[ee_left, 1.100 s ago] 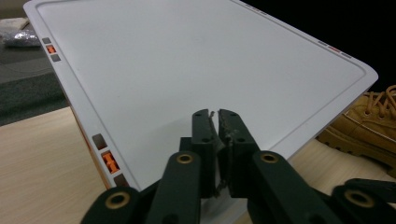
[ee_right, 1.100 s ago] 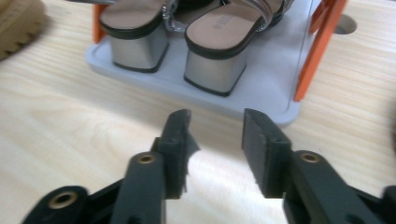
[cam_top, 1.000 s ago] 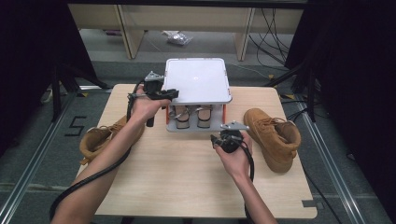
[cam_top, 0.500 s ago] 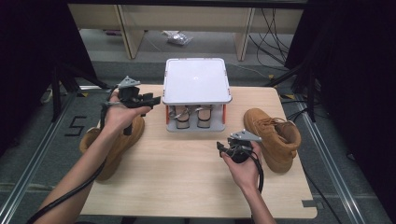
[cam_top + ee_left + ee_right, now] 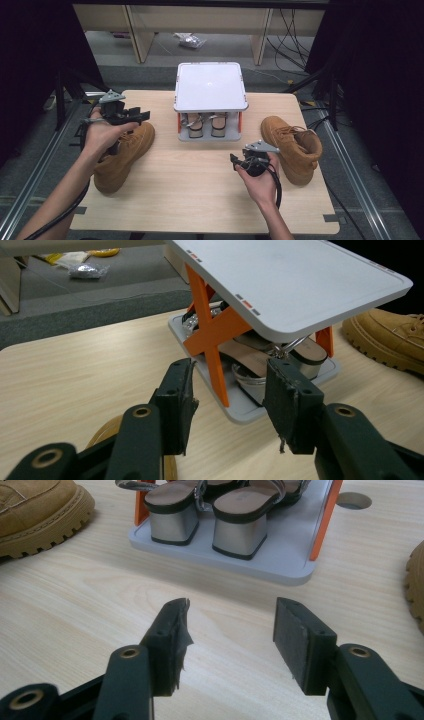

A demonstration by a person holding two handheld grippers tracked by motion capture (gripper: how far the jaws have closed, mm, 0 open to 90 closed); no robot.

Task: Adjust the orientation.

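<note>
At nine o'clock on the pale wooden counter [image 5: 200, 185] we see the left tan suede lace-up boot [image 5: 122, 155] lying beneath our left hand-held gripper [image 5: 131, 116], whose jaws have just been opening and stand spread with nothing between them. We judge the boot weighty, soft at the collar and stiff at the lugged sole, so the ankle collar is the place to pinch. At twelve stands the white two-tier shoe rack with orange struts [image 5: 210, 87], holding block-heeled sandals [image 5: 204, 125]. Our right hand-held gripper [image 5: 239, 162], jaws just widening and empty, hovers beside the right tan boot [image 5: 292, 147] at three o'clock.
</note>
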